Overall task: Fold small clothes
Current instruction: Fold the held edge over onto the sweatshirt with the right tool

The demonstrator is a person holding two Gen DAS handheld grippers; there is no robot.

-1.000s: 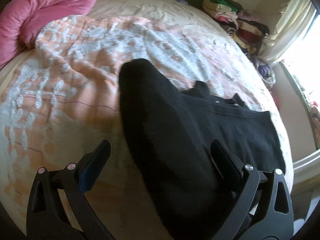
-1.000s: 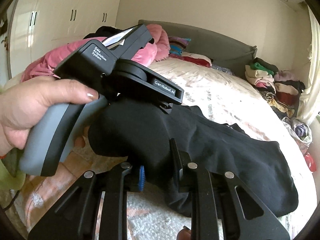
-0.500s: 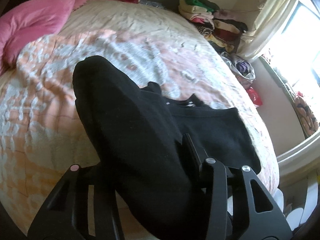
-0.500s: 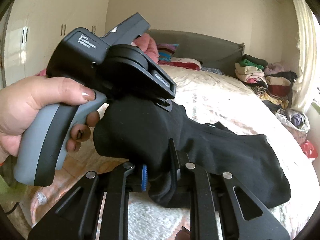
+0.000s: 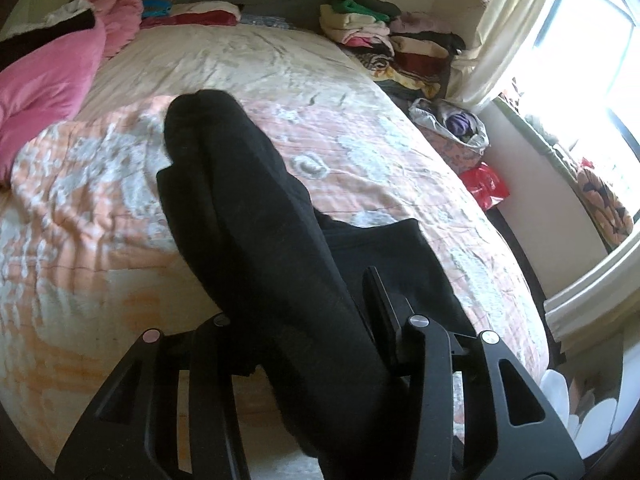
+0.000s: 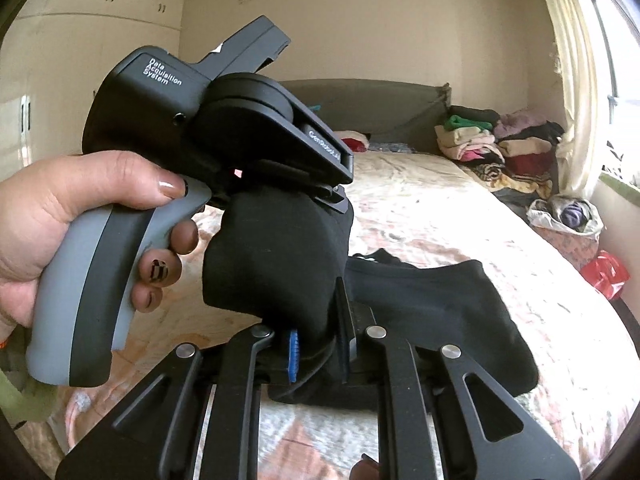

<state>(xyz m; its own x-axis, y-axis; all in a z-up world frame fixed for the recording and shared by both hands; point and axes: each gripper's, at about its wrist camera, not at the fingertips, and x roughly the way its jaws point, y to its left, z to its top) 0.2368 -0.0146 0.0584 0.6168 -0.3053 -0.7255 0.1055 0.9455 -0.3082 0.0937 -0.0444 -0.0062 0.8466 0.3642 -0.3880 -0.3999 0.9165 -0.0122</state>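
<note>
L wrist view: you're clamping the left hand-held gripper point(image 5: 304, 320) on the near end of the black garment point(image 5: 256, 216), lifting it off the bed point(image 5: 360, 92) w/ the far part trailing onto the quilt. R wrist view: you're pinching a bunched edge of the same garment in the right hand-held gripper point(image 6: 316, 344), while your left hand point(image 6: 68, 216) is gripping the other tool just above it. Progress looks early: no neat fold showing yet, and smoothing and stacking are prob. remaining.
</note>
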